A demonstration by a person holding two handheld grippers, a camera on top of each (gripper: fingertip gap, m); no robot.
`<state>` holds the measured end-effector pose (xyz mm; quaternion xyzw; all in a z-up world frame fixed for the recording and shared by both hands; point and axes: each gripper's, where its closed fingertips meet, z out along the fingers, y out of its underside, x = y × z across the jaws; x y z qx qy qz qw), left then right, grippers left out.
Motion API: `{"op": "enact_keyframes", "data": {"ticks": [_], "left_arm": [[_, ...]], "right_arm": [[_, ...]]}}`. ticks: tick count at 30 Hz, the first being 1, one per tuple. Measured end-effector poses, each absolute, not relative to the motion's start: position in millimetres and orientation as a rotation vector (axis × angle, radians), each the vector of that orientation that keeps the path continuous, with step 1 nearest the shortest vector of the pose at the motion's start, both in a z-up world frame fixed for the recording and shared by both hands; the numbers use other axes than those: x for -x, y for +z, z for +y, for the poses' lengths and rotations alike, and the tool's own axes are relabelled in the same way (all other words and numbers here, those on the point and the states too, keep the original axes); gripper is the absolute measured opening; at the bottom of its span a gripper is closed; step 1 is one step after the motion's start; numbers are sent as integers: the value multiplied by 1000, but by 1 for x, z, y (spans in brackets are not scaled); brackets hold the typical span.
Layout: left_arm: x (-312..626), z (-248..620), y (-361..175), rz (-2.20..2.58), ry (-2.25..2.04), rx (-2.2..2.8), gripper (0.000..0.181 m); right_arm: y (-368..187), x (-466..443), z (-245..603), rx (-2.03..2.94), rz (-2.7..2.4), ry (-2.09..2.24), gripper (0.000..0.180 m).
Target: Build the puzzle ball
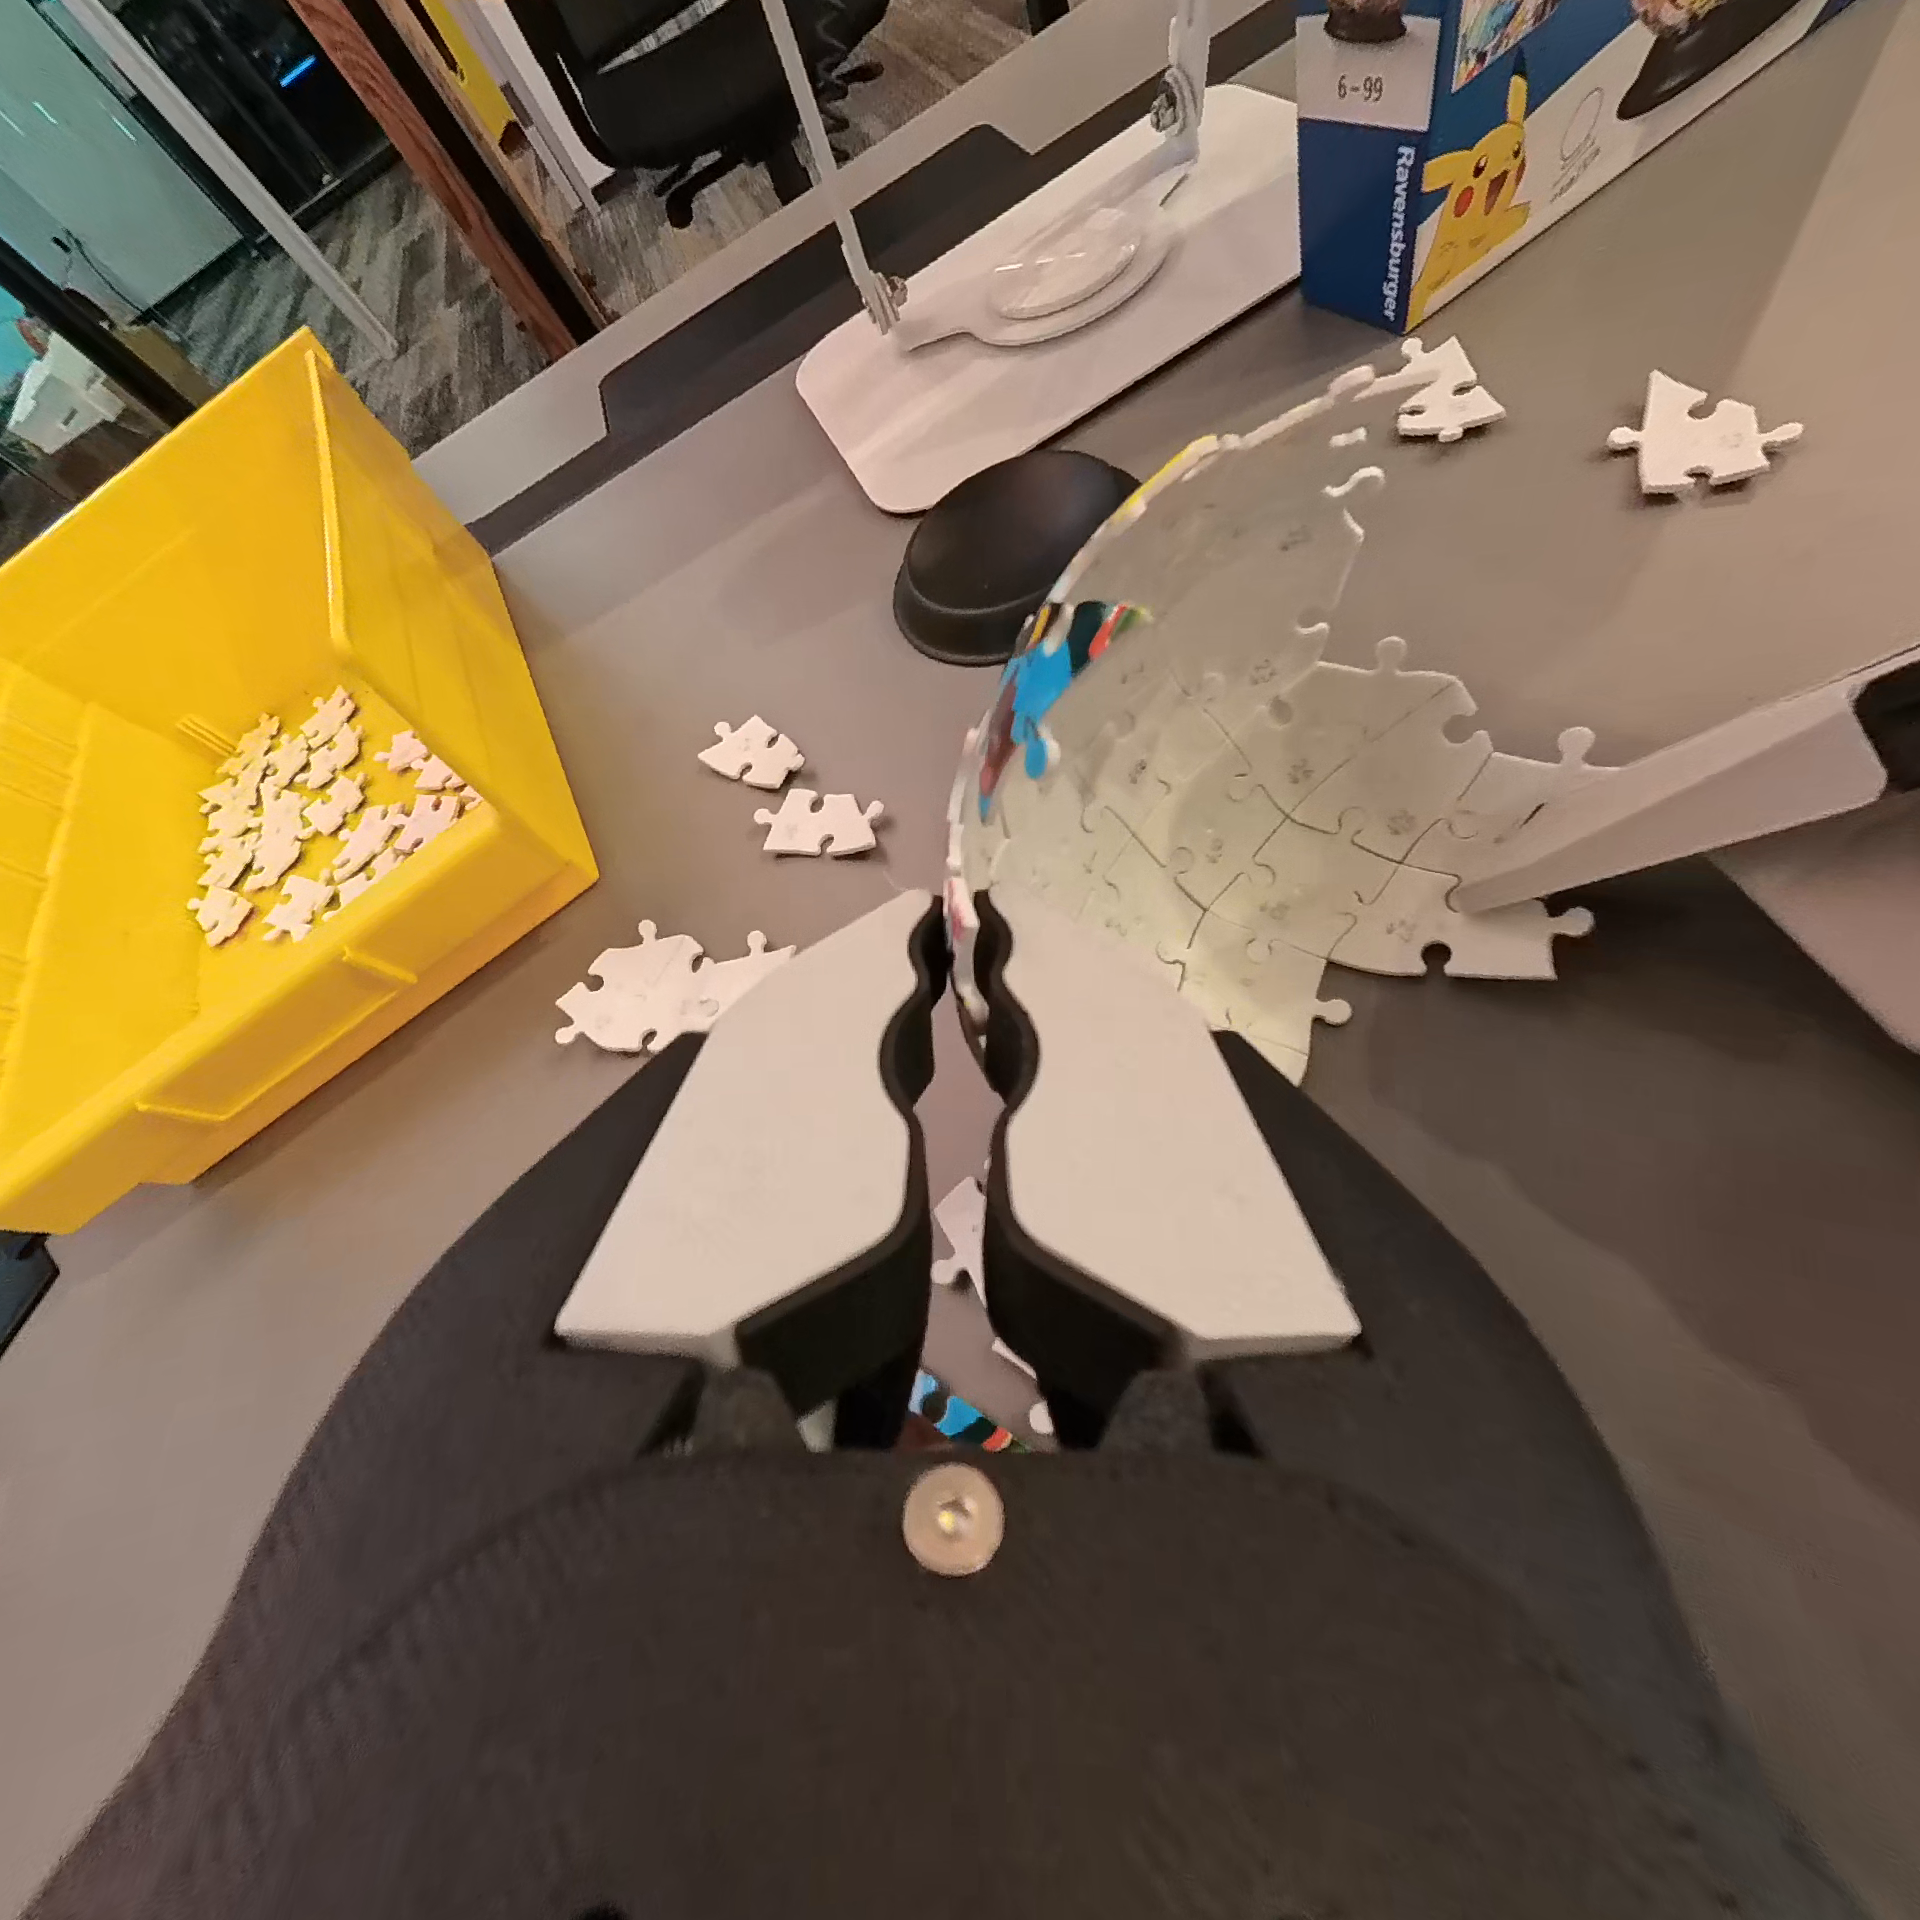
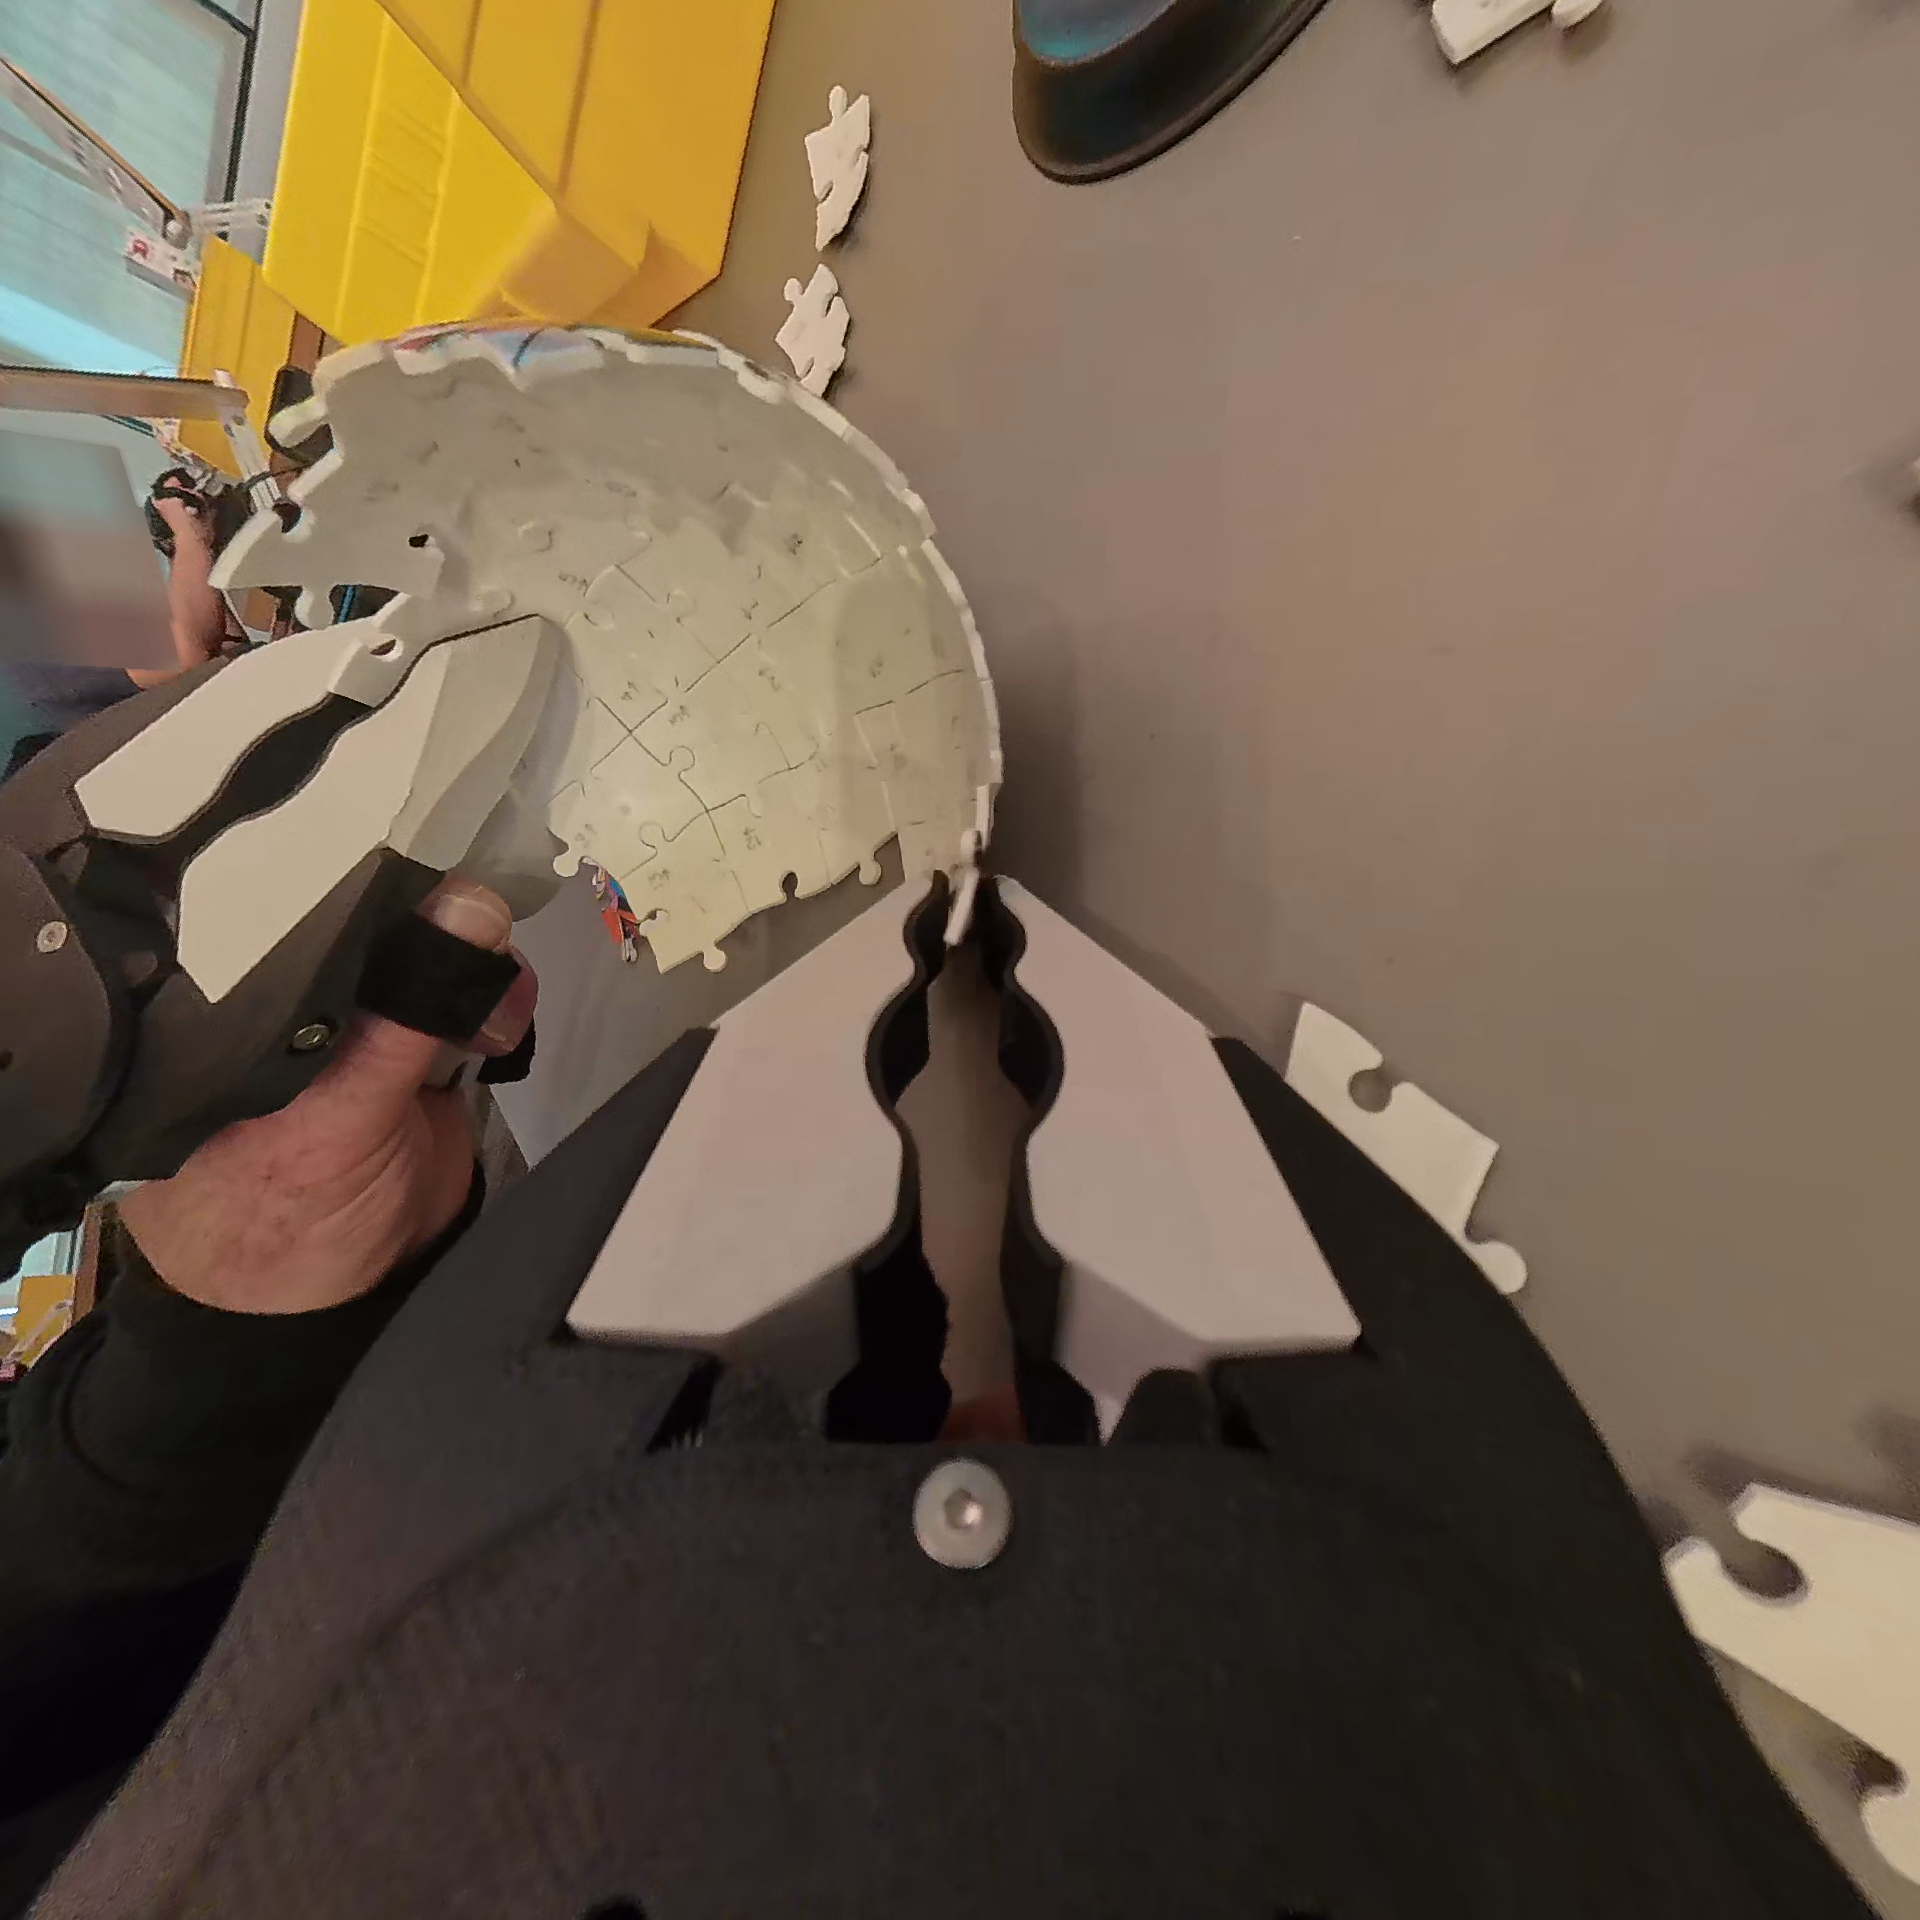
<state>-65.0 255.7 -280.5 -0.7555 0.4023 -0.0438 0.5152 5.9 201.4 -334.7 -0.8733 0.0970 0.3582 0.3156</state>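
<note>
Ball [image 1: 1226,790] is a partial shell held above the table [image 1: 1558,1195]; left gripper [image 1: 961,914] and right gripper [image 2: 961,899] each clamp its rim. Loose pieces [image 1: 821,821] and a bin [image 1: 312,623] of them remain.

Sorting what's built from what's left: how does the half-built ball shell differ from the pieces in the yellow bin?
The ball shell is joined, curved and held up by both claws; the bin pieces lie loose and heaped. The shell shows colour on its outside, the bin pieces only white. Both are white-backed.

Glossy yellow plastic bin [image 1: 312,582], matt grey tabletop [image 1: 1558,1195], glossy black dome stand [image 1: 997,561], matt white puzzle-ball shell [image 1: 1226,769].
</note>
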Motion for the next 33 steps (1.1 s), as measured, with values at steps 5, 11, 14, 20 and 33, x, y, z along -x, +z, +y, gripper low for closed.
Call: {"op": "enact_keyframes", "data": {"ticks": [5, 11, 14, 20, 33], "left_arm": [[65, 254, -280, 950, -109, 1814, 4], [66, 254, -280, 949, -113, 1814, 4], [66, 254, -280, 945, -114, 1818, 4], [67, 254, -282, 933, -130, 1834, 4], [66, 252, -283, 918, -162, 1847, 4]], "right_arm": [[-335, -6, 201, 2295, 264, 918, 1], [-335, -6, 202, 2284, 289, 948, 1], [-333, -7, 203, 2268, 296, 958, 3], [-331, -8, 202, 2253, 309, 976, 7], [-326, -19, 208, 2207, 325, 963, 14]]}}
